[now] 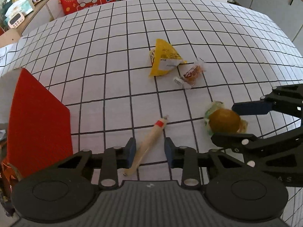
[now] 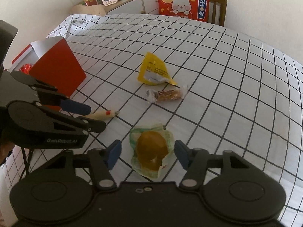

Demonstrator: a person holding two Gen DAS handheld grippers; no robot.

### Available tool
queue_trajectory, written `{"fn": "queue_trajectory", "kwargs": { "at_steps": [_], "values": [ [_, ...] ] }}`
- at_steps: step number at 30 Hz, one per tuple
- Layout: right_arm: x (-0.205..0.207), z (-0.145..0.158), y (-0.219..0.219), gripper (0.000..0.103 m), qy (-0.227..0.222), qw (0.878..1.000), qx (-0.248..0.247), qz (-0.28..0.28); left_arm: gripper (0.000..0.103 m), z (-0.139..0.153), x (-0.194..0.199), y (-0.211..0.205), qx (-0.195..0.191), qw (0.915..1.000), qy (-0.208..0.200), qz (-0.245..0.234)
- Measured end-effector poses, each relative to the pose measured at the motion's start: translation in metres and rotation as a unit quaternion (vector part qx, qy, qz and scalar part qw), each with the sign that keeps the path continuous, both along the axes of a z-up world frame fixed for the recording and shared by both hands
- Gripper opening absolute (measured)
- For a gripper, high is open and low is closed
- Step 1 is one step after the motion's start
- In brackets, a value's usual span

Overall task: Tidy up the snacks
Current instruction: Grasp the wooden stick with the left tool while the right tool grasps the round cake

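Lying on the surface, with the bun as landmark. Sitting between the fingers of the right claw, one finger standing on either side, apart from the wrapper. Resting beyond the bun: the snack bar, and farther behind it, the triangular packet, the two nearly touching. Lying left of the bun: the sausage stick, passing between the fingers of the left claw. Standing farther left and behind: the box. Leaning well behind the bun, past the surface's far edge: the cushion, propped on a chair.
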State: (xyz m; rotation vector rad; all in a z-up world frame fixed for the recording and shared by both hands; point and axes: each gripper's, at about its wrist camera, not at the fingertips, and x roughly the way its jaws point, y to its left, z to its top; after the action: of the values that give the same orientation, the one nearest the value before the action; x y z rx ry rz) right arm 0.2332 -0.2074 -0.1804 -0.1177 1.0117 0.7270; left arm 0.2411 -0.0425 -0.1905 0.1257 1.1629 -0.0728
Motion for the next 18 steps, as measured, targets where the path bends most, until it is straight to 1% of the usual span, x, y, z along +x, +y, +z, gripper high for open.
{"fn": "queue_trajectory", "kwargs": {
  "at_steps": [1, 2, 4, 7, 8, 14, 18],
  "values": [
    [-0.001, 0.0, 0.0, 0.05, -0.002, 1.0, 0.001, -0.002, 0.024, 0.0, -0.001, -0.001, -0.001, 1.0, 0.0, -0.001],
    [-0.002, 0.0, 0.0, 0.049, -0.006, 1.0, 0.0, -0.003, 0.016, 0.0, -0.001, -0.002, -0.004, 1.0, 0.0, -0.001],
    [-0.005, 0.0, 0.001, 0.047, -0.015, 1.0, -0.004, -0.001, 0.011, 0.001, -0.003, -0.005, -0.007, 1.0, 0.001, 0.001],
    [-0.009, 0.002, 0.002, 0.042, -0.026, 1.0, -0.006, -0.002, 0.01, 0.0, -0.006, -0.005, -0.017, 0.9998, 0.001, 0.01],
    [-0.01, 0.004, 0.002, 0.038, -0.027, 1.0, -0.005, -0.004, 0.01, 0.001, -0.007, -0.005, -0.02, 0.9997, 0.001, 0.013],
    [-0.017, 0.005, 0.0, 0.037, -0.025, 1.0, -0.007, -0.018, 0.01, 0.003, -0.015, -0.004, -0.028, 0.999, 0.0, 0.035],
    [-0.023, 0.01, -0.006, 0.036, -0.021, 0.999, 0.007, -0.031, 0.01, 0.014, -0.025, -0.003, -0.048, 0.9975, -0.005, 0.051]
  ]
}}
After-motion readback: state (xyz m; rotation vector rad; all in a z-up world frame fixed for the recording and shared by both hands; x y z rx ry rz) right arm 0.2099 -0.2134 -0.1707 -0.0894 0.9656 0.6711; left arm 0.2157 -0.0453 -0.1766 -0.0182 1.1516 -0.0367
